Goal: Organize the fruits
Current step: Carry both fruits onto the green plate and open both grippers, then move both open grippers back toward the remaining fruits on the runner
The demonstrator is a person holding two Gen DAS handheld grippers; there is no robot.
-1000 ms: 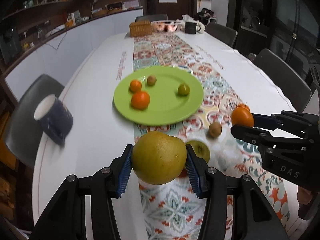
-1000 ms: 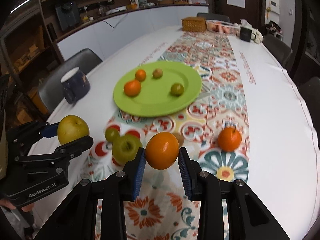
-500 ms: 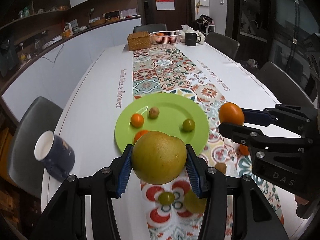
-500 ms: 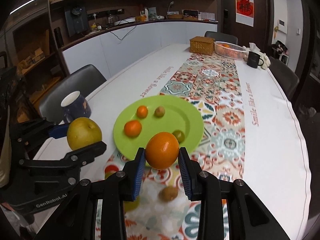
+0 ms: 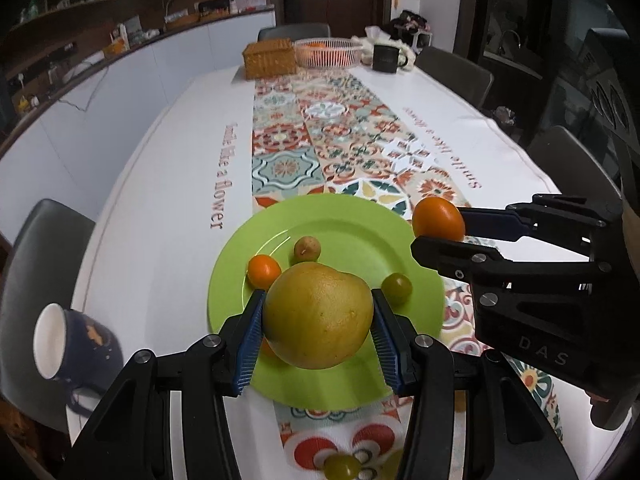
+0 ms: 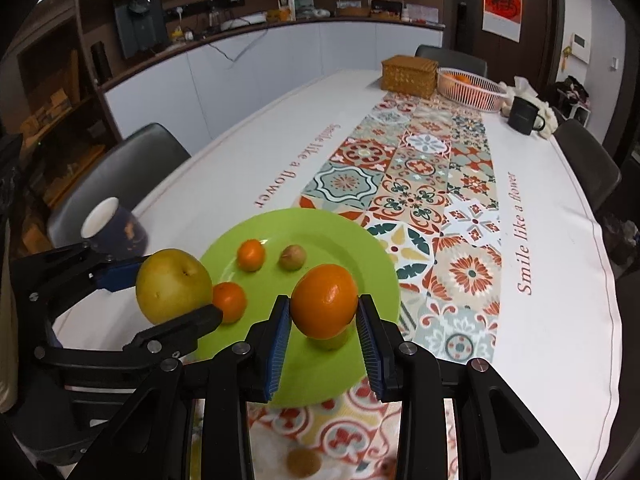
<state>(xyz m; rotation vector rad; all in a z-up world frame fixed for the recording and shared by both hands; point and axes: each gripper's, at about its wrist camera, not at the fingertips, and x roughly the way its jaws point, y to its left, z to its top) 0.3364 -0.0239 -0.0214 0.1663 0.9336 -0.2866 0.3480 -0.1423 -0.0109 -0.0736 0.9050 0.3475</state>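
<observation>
My left gripper point(image 5: 318, 322) is shut on a big yellow pear point(image 5: 318, 316), held in the air over the near part of the green plate point(image 5: 340, 224). On the plate lie a small orange point(image 5: 263, 270), a brown fruit point(image 5: 307, 249) and a small green fruit point(image 5: 396, 288). My right gripper point(image 6: 324, 314) is shut on an orange point(image 6: 324, 300) above the plate's near right part point(image 6: 328, 232). A second tangerine point(image 6: 229, 302) lies beside the pear point(image 6: 174, 284). Both grippers hang side by side, slightly apart.
A dark blue mug point(image 5: 72, 344) stands left of the plate near the table edge. A green fruit point(image 5: 340, 466) and a kiwi point(image 6: 303, 462) lie on the patterned runner behind the grippers. A wicker box point(image 6: 409, 76), a white basket point(image 6: 470, 88) and a black mug point(image 6: 524, 116) stand at the far end.
Both grippers have carried their fruit forward along the table, from over the loose fruit on the runner to above the green plate. Their grips have not changed.
</observation>
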